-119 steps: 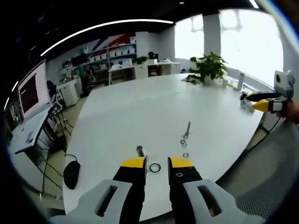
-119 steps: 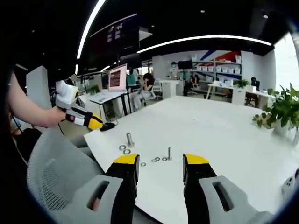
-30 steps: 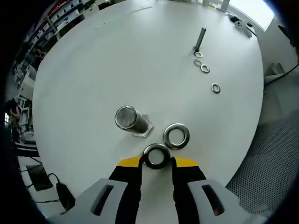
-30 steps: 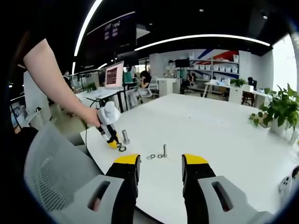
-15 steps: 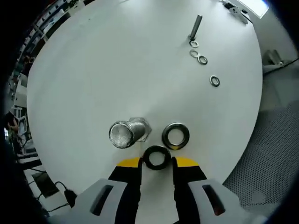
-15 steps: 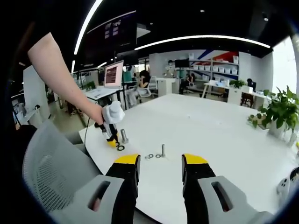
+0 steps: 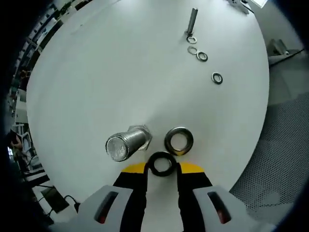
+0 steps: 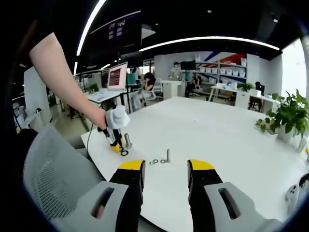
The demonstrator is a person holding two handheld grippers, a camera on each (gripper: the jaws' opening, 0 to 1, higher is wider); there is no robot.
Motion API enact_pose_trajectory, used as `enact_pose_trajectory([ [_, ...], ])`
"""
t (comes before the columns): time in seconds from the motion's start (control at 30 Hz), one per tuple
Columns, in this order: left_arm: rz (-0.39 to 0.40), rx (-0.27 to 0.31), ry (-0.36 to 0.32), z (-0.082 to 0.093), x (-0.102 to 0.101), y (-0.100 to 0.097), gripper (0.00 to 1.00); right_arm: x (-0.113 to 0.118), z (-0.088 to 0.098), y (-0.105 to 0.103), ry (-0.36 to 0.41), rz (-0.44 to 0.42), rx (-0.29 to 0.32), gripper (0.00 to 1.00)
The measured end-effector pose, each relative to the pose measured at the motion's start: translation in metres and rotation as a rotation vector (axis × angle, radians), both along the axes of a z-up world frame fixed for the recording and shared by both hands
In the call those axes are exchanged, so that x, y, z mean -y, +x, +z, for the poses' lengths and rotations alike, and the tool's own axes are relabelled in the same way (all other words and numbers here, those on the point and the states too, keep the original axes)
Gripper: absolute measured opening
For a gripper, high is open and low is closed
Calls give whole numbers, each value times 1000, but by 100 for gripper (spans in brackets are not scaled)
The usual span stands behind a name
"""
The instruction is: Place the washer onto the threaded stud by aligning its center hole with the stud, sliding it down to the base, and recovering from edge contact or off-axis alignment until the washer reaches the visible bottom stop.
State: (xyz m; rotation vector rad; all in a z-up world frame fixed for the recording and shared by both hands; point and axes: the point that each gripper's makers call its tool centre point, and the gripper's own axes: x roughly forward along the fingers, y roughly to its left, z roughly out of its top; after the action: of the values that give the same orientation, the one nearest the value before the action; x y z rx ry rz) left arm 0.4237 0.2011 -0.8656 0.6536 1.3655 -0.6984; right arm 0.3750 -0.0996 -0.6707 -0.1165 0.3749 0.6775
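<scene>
Your left gripper (image 7: pixel 161 167) pinches a dark washer (image 7: pixel 161 164) between its yellow-tipped jaws, the ring held flat with its hole facing the camera. It hangs just above the white table (image 7: pixel 96 72), close to the near edge. The large threaded stud (image 7: pixel 124 143) stands just beside it on its hex base; in the left gripper view it leans away to the left, its flat top toward you, so the washer's hole is off to one side of the stud's axis. A second washer (image 7: pixel 179 140) lies flat on the table between the stud and your held ring, touching neither as far as you can tell. Well apart, a thinner bolt (image 7: pixel 192 20) stands upright with small washers (image 7: pixel 202 56) strung out beside it. Your right gripper (image 8: pixel 164 169) hovers spread and unladen, looking across the table at a mesh chair (image 8: pixel 53 179) and your left hand (image 8: pixel 102 120).
</scene>
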Motion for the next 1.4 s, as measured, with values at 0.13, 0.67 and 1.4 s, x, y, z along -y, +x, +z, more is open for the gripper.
enact_pose_trajectory([
  [0.13, -16, -5, 3, -1, 0, 0, 22, -1, 0, -1, 0, 3, 1, 37],
  [0.67, 26, -19, 1, -2, 3, 0, 26, -1, 0, -1, 1, 3, 0, 37],
  [1.4, 99, 51, -62, 0, 0, -3, 22, 0, 1, 0, 5, 1, 2, 37],
])
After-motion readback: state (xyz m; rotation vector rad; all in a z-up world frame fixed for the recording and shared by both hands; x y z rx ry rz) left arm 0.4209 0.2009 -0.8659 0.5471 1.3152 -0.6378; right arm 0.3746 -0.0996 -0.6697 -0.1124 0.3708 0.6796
